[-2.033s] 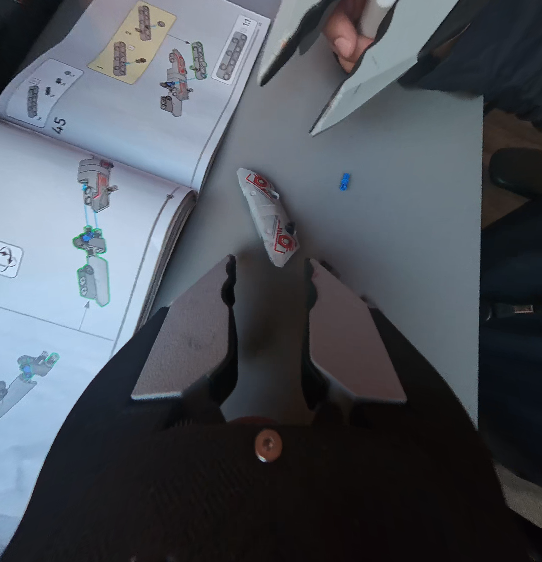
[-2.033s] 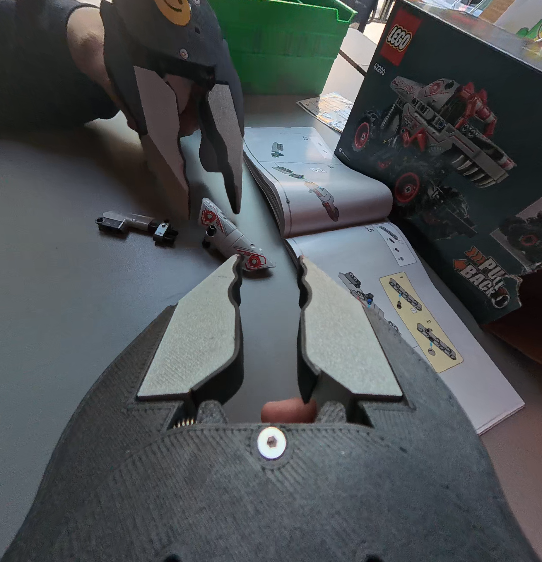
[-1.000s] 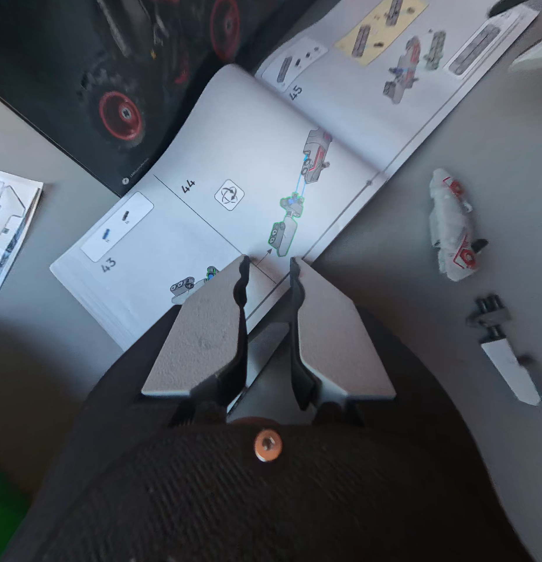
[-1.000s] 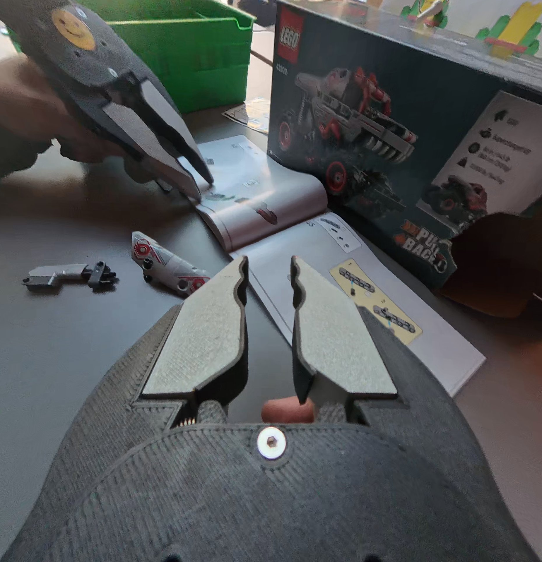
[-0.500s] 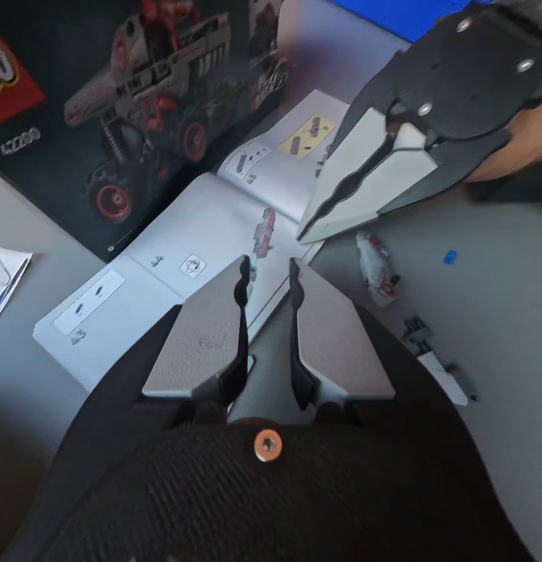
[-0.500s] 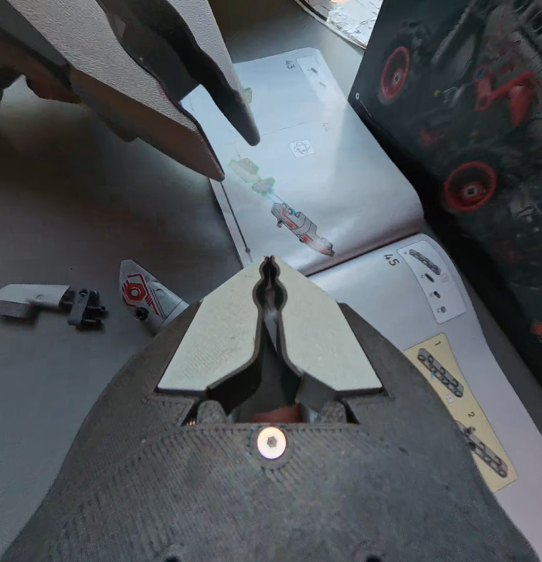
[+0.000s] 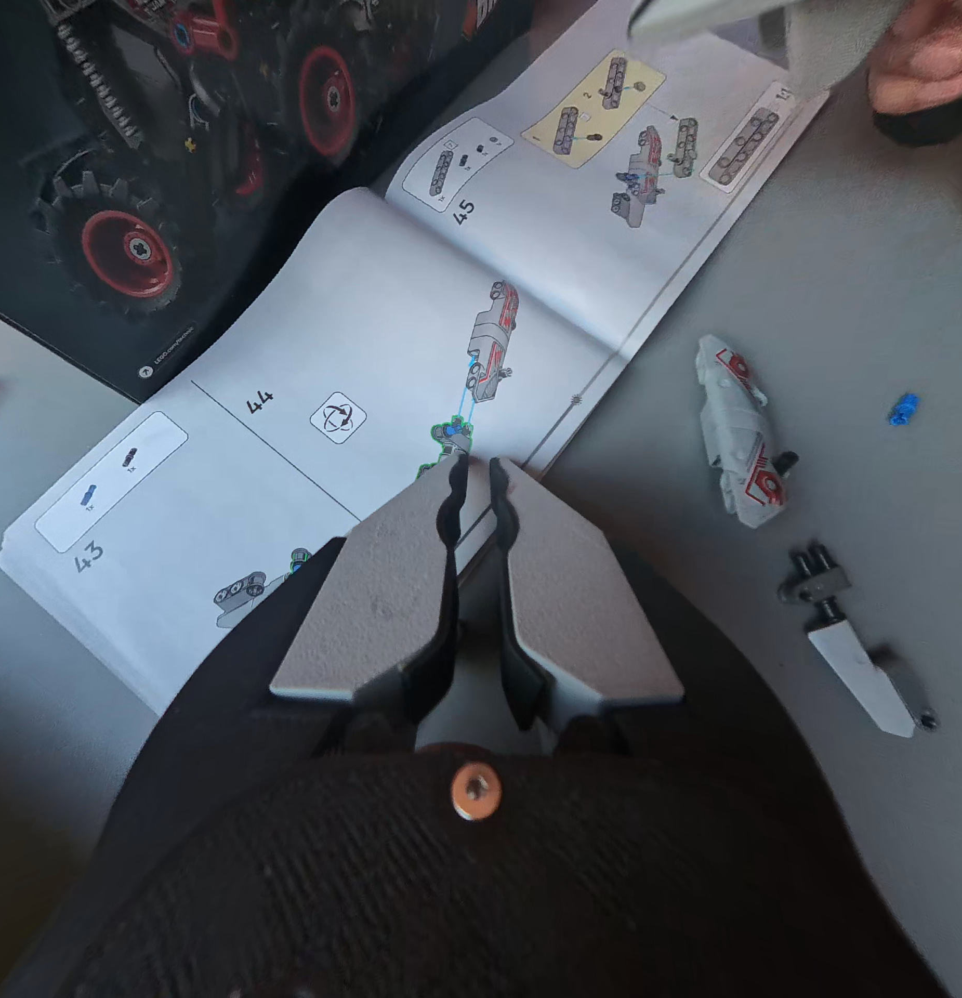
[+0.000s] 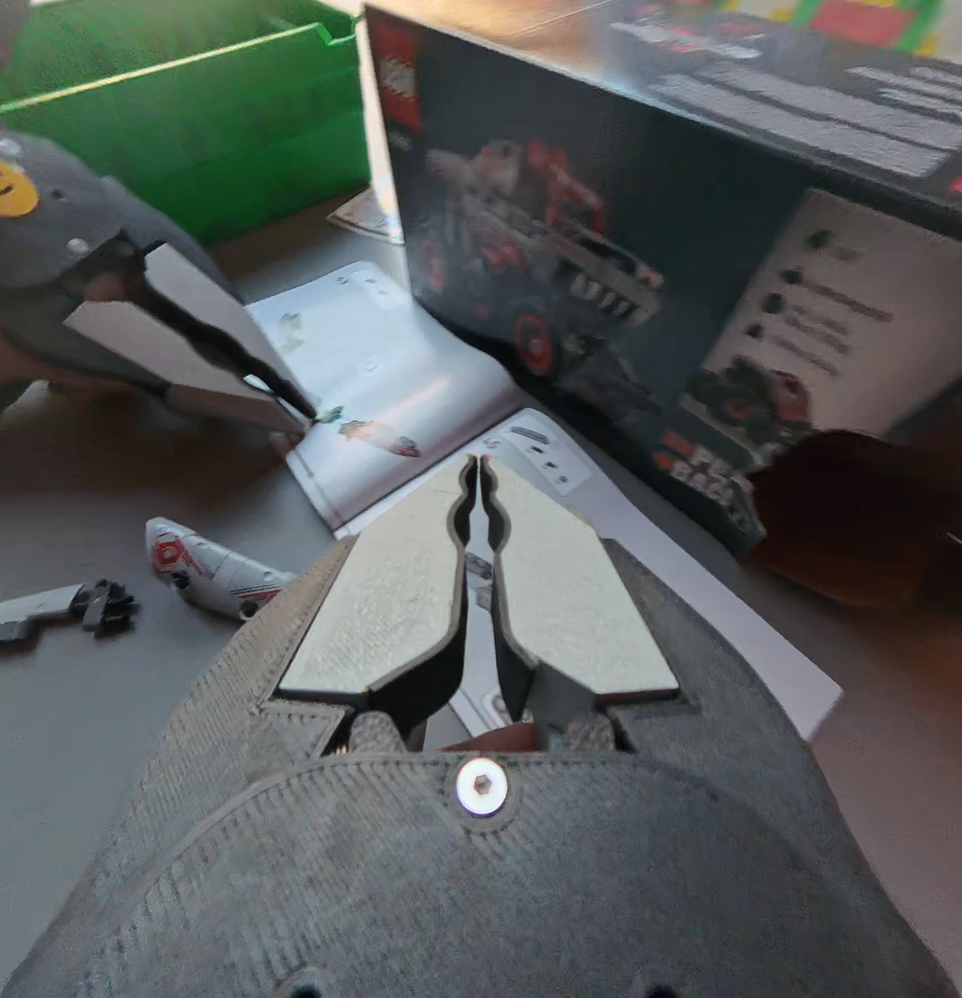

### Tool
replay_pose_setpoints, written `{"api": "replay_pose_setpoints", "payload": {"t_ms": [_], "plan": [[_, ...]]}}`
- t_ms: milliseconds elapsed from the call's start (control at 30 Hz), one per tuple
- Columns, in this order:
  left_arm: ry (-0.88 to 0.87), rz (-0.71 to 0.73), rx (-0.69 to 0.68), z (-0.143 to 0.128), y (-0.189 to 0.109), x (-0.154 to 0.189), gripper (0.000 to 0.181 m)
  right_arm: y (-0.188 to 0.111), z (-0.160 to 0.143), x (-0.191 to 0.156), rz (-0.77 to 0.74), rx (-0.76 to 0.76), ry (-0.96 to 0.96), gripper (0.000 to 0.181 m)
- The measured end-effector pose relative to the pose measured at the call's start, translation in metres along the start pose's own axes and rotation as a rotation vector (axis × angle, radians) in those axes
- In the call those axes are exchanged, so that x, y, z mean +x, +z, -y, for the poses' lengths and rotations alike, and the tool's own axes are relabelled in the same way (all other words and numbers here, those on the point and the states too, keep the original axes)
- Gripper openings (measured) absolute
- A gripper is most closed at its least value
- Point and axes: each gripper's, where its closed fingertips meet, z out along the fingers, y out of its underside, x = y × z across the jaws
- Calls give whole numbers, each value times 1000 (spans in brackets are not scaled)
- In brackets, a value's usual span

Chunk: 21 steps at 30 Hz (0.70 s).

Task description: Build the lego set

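Observation:
The open instruction booklet [image 7: 306, 335] lies on the grey table [image 7: 792, 270]. My left gripper [image 7: 477, 464] is empty, its jaws only a narrow slit apart, tips over the booklet's near page edge; in the right wrist view [image 8: 306, 417] its tips touch the page. My right gripper [image 8: 478, 462] is shut and empty above the booklet [image 8: 392, 378]. A white and red lego assembly [image 7: 738, 432] [image 8: 214, 572] lies right of the booklet. A grey and black piece [image 7: 856, 659] [image 8: 41, 605] and a small blue pin [image 7: 903, 409] lie beside it.
The dark lego box [image 7: 144, 135] [image 8: 576, 243] stands behind the booklet. A green bin [image 8: 198, 135] stands at the back, with a loose sheet [image 8: 365, 216] in front of it. A hand [image 7: 927, 54] holding the right gripper shows at the top right.
My left gripper went from the white and red assembly to the booklet and narrowed its jaws. My right gripper shut, then pulled back from over the booklet.

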Motion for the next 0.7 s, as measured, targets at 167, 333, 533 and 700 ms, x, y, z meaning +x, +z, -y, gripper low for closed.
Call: {"api": "replay_pose_setpoints", "payload": {"t_ms": [167, 333, 533, 700], "plan": [[4, 3, 4, 0, -1, -1, 8, -18, 13, 18, -59, 98, 55, 3], [6, 5, 7, -1, -3, -2, 12, -30, 23, 16, -81, 127, 3, 4], [34, -51, 101, 15, -12, 10, 20, -48, 38, 11, -70, 191, -11, 3], [41, -30, 216, 34, -31, 4, 20, -54, 42, 11, -74, 198, -33, 3]]}}
